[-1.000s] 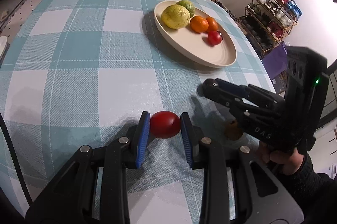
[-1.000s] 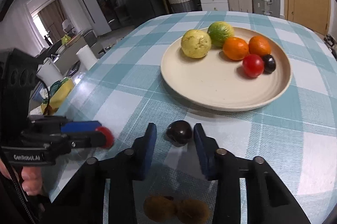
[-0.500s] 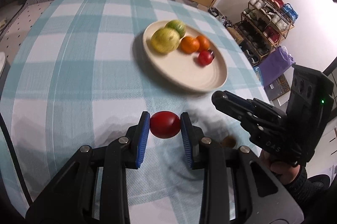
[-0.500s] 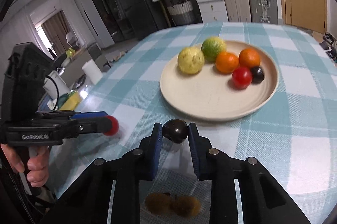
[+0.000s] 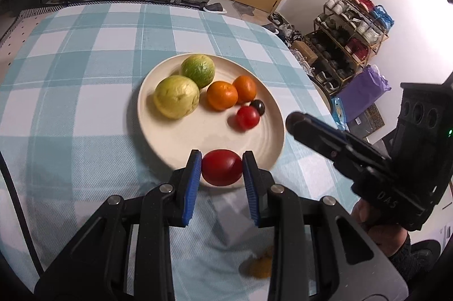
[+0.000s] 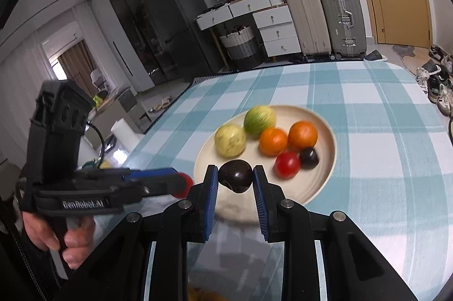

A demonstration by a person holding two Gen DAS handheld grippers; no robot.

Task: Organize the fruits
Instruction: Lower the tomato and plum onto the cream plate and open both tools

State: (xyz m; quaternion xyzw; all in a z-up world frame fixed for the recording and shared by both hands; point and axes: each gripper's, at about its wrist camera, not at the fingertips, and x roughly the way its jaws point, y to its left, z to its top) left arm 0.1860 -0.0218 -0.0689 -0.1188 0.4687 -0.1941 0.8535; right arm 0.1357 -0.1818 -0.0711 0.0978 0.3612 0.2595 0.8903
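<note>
- The left tool (image 5: 222,167) pinches a red tomato (image 5: 221,166) between its blue pads, held in the air over the near rim of the plate (image 5: 158,139).
- The tomato is oval; its long axis runs crosswise, from pad to pad.
- The right tool (image 6: 235,177) is clamped on a dark plum (image 6: 235,175), also over the near edge of the plate, to the right of the left tool.
- The plum is roundish with a slight point turned down and toward the camera.
- On the plate, at the far side: a yellow fruit (image 5: 176,96) at left, a green one (image 5: 198,70) behind it, two oranges (image 5: 222,95) side by side to the right, then a small tomato (image 5: 247,117) touching a small dark plum (image 5: 258,106).
- The plate sits on the counter (image 5: 70,102), under a blue-and-white check cloth.
- A brownish fruit (image 5: 259,267) lies on the cloth near the left tool, blurred.
</note>
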